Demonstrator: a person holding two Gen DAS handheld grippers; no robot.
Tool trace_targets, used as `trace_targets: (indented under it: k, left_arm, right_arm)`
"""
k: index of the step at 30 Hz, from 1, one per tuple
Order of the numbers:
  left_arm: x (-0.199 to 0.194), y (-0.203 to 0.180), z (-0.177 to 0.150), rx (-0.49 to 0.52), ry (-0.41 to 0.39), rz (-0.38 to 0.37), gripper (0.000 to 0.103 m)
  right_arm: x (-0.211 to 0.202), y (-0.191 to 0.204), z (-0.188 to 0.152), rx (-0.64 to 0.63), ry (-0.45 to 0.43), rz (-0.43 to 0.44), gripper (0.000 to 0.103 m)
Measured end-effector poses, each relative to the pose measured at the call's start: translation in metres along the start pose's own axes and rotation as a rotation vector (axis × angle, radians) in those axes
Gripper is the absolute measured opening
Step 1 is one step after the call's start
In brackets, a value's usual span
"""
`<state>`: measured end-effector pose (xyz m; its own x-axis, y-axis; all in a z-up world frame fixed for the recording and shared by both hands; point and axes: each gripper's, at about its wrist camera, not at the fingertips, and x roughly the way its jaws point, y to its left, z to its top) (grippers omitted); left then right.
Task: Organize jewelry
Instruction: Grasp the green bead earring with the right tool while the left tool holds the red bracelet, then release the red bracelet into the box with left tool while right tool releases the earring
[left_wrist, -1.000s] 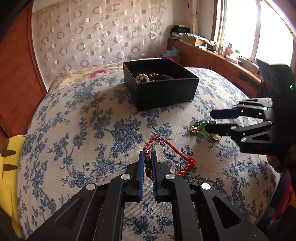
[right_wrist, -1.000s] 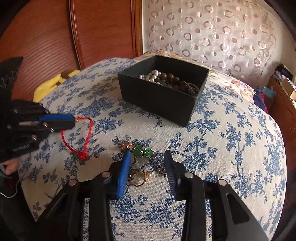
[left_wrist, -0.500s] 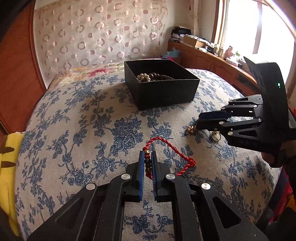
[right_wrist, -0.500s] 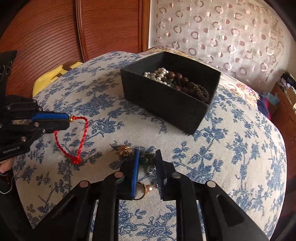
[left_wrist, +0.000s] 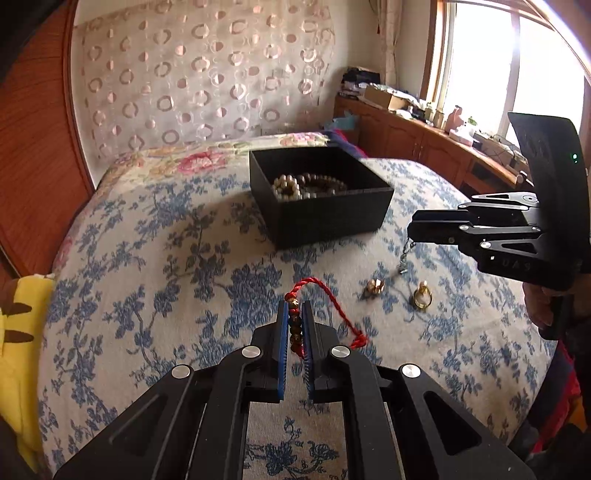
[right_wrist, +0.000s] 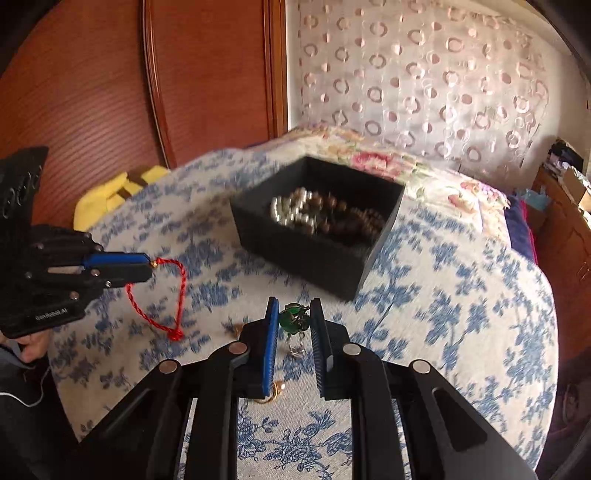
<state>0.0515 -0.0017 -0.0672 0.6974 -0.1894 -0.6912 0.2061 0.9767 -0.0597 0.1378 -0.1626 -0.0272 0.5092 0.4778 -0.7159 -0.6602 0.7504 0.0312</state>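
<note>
Centrally, the black box (left_wrist: 325, 206) sits on the bed (left_wrist: 147, 258) with its blue-flowered cover and serves as the landmark; pearl and dark wooden beads (right_wrist: 325, 214) lie inside it. Your left tool (left_wrist: 295, 314) is nearer you than the box and its blue pads are pinched nearly together on the beaded part of the red cord bracelet (left_wrist: 332, 302). From the right wrist view, the cord (right_wrist: 173, 295) hangs from that tool as a loop, its knot low over the cover, to the left of the box. Your right tool (right_wrist: 293, 321) is in front of the box's near corner; its jaws have just been closing and now press on a green-stone piece of jewelry (right_wrist: 291, 319), lifted clear of the cover, with a small chain (left_wrist: 404, 254) dangling from the tip in the left wrist view. Below that tool, on the cover and nearer you than the box, lie a gold ring (left_wrist: 421, 297) and a small gold bead-like piece (left_wrist: 375, 286), close together but apart. A yellow plush item (left_wrist: 18, 332) lies at the bed's edge, well away from the box.
</note>
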Motion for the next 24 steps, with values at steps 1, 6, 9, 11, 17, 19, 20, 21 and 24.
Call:
trace_targets:
  k: [1, 6, 9, 11, 17, 19, 20, 21, 24]
  left_arm:
    - [-0.001, 0.0, 0.003, 0.001, -0.006, 0.0, 0.006]
    - [-0.007, 0.0, 0.019, 0.01, -0.043, 0.006, 0.006]
    - [-0.01, 0.001, 0.027, 0.013, -0.06, 0.009, 0.006]
    - [-0.01, 0.001, 0.03, 0.013, -0.063, 0.009, 0.006]
    - [-0.012, 0.0, 0.04, 0.022, -0.083, 0.013, 0.006]
    - [-0.014, 0.001, 0.046, 0.026, -0.093, 0.015, 0.006]
    - [-0.016, 0.001, 0.049, 0.028, -0.102, 0.014, 0.006]
    - [-0.017, 0.001, 0.052, 0.029, -0.106, 0.014, 0.006]
    - [-0.021, 0.004, 0.062, 0.034, -0.128, 0.013, 0.006]
  right_arm:
    - [-0.003, -0.001, 0.003, 0.001, -0.009, 0.0, 0.018]
    - [-0.014, -0.005, 0.02, 0.001, -0.049, -0.009, 0.017]
    - [-0.016, -0.006, 0.027, -0.002, -0.06, -0.001, 0.017]
    - [-0.018, -0.007, 0.029, -0.001, -0.067, 0.001, 0.017]
    - [-0.023, -0.009, 0.044, -0.01, -0.091, -0.011, 0.017]
    - [-0.025, -0.01, 0.051, -0.015, -0.101, -0.016, 0.017]
    - [-0.027, -0.011, 0.056, -0.02, -0.109, -0.018, 0.017]
    - [-0.029, -0.012, 0.06, -0.022, -0.116, -0.019, 0.017]
    - [-0.031, -0.015, 0.072, -0.028, -0.136, -0.021, 0.017]
